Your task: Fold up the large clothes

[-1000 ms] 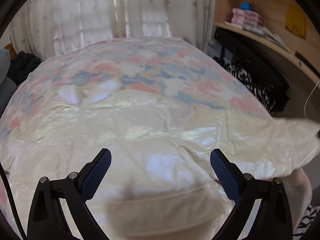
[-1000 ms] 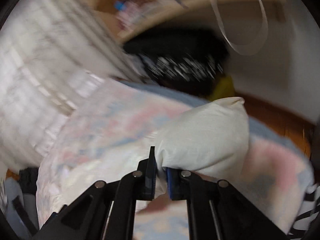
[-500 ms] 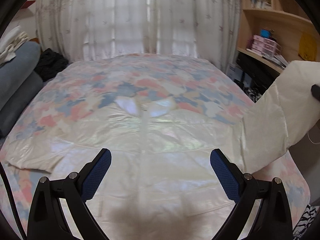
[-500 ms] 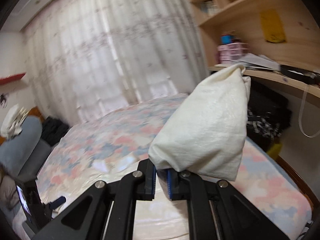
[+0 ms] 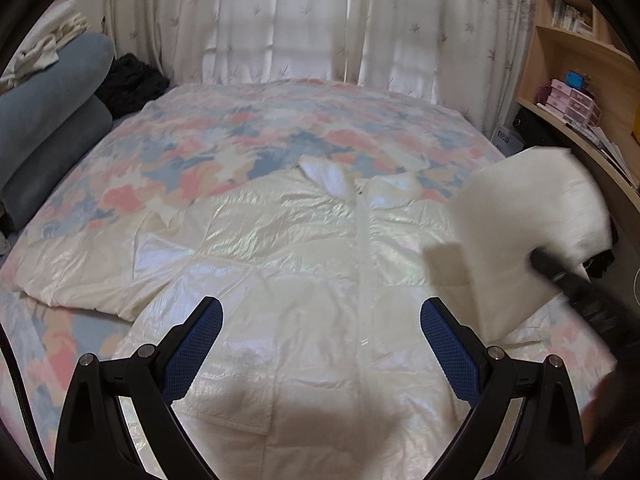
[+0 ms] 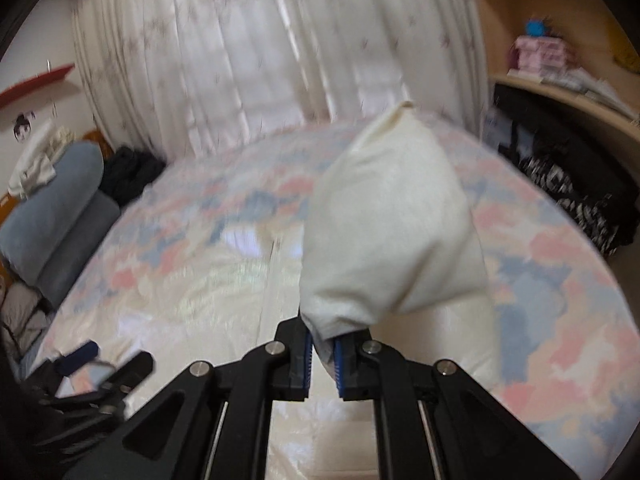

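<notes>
A large shiny cream quilted jacket (image 5: 304, 264) lies front up on the bed, collar toward the curtains, left sleeve spread out at the left. My left gripper (image 5: 320, 332) is open and empty, hovering above the jacket's lower front. My right gripper (image 6: 322, 354) is shut on the jacket's right sleeve (image 6: 392, 232), holding it lifted above the bed; the raised sleeve (image 5: 532, 224) and the right gripper's dark body also show in the left wrist view at the right. The jacket's body (image 6: 192, 292) lies below it.
The bed has a pink, blue and cream patterned cover (image 5: 248, 128). Grey bolsters (image 5: 52, 96) and dark clothes (image 5: 128, 84) lie at the left. White curtains (image 5: 320, 20) hang behind. Wooden shelves (image 5: 576, 80) with boxes and dark bags stand at the right.
My right gripper has carried the lifted sleeve leftward, over the jacket's right side. My left gripper has pulled back and higher, still open.
</notes>
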Demonstrator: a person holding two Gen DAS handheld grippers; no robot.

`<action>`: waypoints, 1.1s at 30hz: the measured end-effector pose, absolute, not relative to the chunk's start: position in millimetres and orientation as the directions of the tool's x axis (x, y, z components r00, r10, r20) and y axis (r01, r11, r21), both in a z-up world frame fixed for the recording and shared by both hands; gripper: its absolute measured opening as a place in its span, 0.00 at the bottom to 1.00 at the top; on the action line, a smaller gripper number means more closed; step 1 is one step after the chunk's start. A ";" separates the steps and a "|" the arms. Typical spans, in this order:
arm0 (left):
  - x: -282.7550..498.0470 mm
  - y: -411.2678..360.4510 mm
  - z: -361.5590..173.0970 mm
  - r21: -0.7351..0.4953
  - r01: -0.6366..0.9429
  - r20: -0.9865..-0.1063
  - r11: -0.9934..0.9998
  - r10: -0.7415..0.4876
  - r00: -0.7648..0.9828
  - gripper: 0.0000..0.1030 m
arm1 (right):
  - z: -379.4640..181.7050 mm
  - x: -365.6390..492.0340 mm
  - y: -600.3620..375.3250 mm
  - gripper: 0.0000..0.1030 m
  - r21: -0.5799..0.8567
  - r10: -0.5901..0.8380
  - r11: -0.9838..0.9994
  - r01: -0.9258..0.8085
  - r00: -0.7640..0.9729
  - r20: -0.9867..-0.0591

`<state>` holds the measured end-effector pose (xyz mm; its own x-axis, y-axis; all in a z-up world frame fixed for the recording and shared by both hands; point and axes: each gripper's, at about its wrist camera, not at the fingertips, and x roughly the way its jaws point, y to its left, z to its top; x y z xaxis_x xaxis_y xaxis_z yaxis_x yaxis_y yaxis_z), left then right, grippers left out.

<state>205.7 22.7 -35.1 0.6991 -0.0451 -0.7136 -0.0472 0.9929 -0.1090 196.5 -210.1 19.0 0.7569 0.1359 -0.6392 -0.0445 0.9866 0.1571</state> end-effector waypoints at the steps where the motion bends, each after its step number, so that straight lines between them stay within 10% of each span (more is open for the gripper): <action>1: 206.9 25.7 -39.4 -0.109 -0.050 -0.719 0.993 -0.044 0.693 0.96 | 4.2 203.5 -202.3 0.08 0.149 0.135 0.988 -0.046 0.733 -0.666; 8: 213.8 43.6 -64.7 -0.148 -0.054 -0.756 0.988 -0.077 0.650 0.96 | -63.0 224.5 -160.3 0.17 0.188 0.223 0.975 -0.122 0.596 -0.771; 12: 216.5 51.6 -74.4 -0.238 -0.021 -0.760 0.971 -0.173 0.627 0.95 | -68.6 215.0 -148.0 0.58 0.237 0.308 0.951 -0.198 0.565 -0.765; 20: 226.1 57.1 -92.2 -0.377 0.044 -0.743 0.925 -0.331 0.581 0.95 | -70.8 179.6 -169.7 0.60 0.207 0.297 0.953 -0.220 0.554 -0.778; 33: 295.5 37.0 -144.7 -0.257 0.018 -0.858 0.966 -0.237 0.455 0.95 | -68.4 148.8 -264.6 0.60 0.278 0.266 0.958 -0.067 0.566 -0.780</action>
